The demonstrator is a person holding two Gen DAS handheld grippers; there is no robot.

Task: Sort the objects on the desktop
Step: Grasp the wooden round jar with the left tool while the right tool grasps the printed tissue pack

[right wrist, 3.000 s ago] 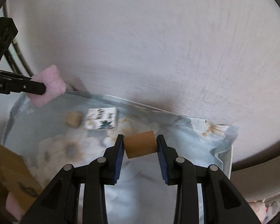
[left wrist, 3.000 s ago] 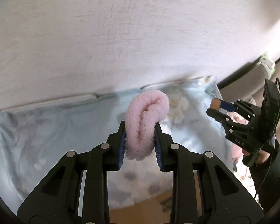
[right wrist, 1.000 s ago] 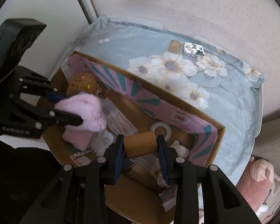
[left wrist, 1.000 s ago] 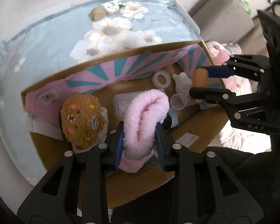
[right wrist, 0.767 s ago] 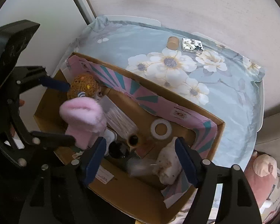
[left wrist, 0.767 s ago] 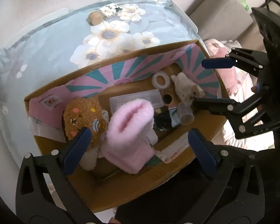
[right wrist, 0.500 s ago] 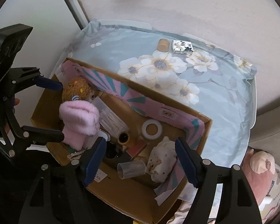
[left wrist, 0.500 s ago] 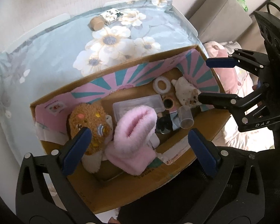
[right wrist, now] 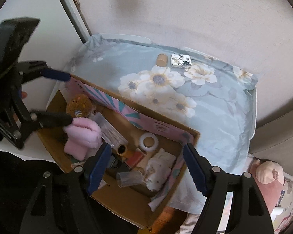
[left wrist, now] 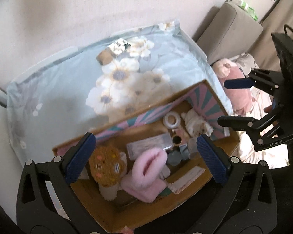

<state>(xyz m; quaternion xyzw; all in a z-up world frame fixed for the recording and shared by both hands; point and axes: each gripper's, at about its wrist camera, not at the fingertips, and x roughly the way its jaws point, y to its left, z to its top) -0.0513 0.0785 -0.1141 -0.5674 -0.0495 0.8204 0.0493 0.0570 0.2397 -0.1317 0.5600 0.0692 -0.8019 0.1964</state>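
Both my left gripper (left wrist: 146, 159) and right gripper (right wrist: 146, 169) hang wide and empty over the cardboard box (right wrist: 127, 198). The cork (right wrist: 161, 59) and patterned tin (right wrist: 180, 60) remain far across the tablecloth (right wrist: 220, 120) (a long reach risks snagging cloth or nudging them off).

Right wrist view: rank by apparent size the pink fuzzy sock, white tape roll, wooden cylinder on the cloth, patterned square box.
1. pink fuzzy sock, clearly largest
2. white tape roll
3. patterned square box and wooden cylinder on the cloth: close, box slightly larger; both lie farther from the camera, so true sizes are unsure.
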